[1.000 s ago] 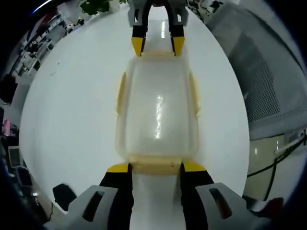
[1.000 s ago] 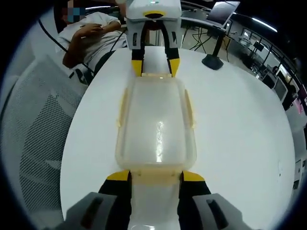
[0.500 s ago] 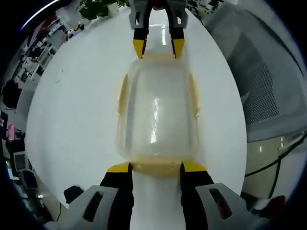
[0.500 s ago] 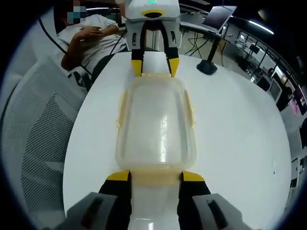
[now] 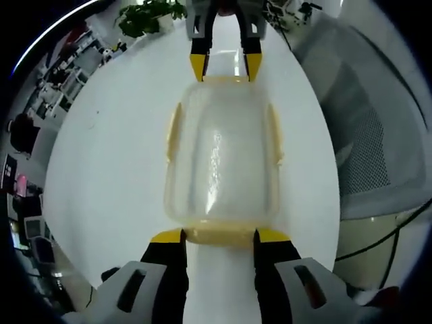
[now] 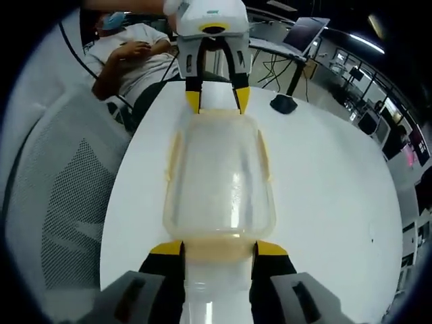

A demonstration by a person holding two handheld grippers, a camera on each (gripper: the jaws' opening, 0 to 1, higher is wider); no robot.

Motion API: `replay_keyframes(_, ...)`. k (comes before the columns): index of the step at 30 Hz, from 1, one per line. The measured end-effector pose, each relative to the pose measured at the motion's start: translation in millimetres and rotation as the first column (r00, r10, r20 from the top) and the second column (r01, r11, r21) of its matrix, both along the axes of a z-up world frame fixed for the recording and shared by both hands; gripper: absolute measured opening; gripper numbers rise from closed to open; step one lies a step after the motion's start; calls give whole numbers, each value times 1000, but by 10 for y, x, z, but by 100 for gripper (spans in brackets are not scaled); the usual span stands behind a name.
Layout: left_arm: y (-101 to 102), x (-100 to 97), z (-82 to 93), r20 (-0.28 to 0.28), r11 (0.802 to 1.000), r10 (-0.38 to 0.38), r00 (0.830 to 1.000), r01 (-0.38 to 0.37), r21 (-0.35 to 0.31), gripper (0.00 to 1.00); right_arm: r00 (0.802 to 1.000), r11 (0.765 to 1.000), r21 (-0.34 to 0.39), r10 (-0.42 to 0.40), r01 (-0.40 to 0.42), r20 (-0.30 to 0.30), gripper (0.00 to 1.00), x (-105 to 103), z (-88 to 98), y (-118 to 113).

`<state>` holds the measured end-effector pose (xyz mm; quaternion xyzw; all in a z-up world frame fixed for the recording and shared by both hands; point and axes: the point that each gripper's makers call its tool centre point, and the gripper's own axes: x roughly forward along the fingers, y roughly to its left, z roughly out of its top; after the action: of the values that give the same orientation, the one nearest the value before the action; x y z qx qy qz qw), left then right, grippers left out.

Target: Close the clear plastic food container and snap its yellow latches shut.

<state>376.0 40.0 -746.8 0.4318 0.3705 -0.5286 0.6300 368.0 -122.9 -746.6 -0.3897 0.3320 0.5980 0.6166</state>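
White round table (image 5: 101, 169) in office; mesh chair (image 6: 61, 202) beside it, seated person (image 6: 128, 57) beyond far edge in right gripper view. Clear container (image 5: 221, 162), lid on, lies lengthwise between both grippers. Left gripper (image 5: 217, 235) spread wide, tips bracketing near end latch (image 5: 219, 235); right gripper (image 5: 225, 66) likewise straddles far end latch (image 5: 226, 79). Opposed placement likely steadies box, lines jaws up to press end latches. Side latches (image 5: 173, 131) look splayed, unsnapped. No legible writing or brand.
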Motion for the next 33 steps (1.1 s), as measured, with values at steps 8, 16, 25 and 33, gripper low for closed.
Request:
replay_keyframes(8,-153,-38,154,19,1000,5,1000,-4,-15,35,1000,1000,5,4,-4,15,34,-23,152,-140)
replay_keyframes(16,-345,-74,162,11,1000,8,1000,-8,-3,35,1000,1000,-6,1,-1,14,34,-91,211,-342)
replay_keyframes(25,-593,-84,178,10,1000,10,1000,-9,-15,35,1000,1000,-20,-5,5,14,34,-104,232,-584)
replay_keyframes(33,-761,-79,194,14,1000,15,1000,-15,-19,35,1000,999,-33,-2,2,17,34,-88,239,-765)
